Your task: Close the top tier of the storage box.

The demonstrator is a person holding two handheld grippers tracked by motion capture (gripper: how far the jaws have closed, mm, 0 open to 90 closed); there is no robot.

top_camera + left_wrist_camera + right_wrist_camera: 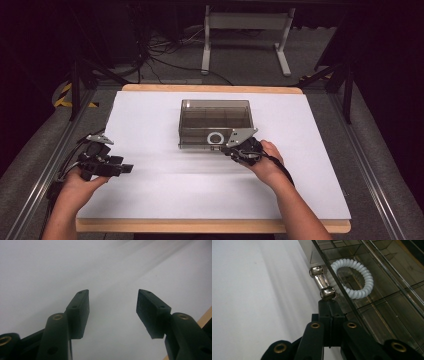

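Note:
A smoky clear plastic box point(215, 109) with several compartments stands at the middle of the white table cover point(150, 115). A white spiral hair tie point(216, 137) point(354, 277) lies inside it, near its front wall. A clear bar handle point(320, 280) sticks out from that wall. My right gripper point(227, 150) point(329, 302) is shut with nothing between its pads, and its tip is right at the handle's near knob. My left gripper point(127, 168) point(112, 307) hangs open over the bare cover at the left edge, holding nothing.
The cover lies on a wooden board point(210, 89) whose rim shows at front and back. Metal rails point(45, 175) run along both sides. Beyond the table are floor cables, a white desk frame point(245, 40) and yellow-black tape point(65, 95).

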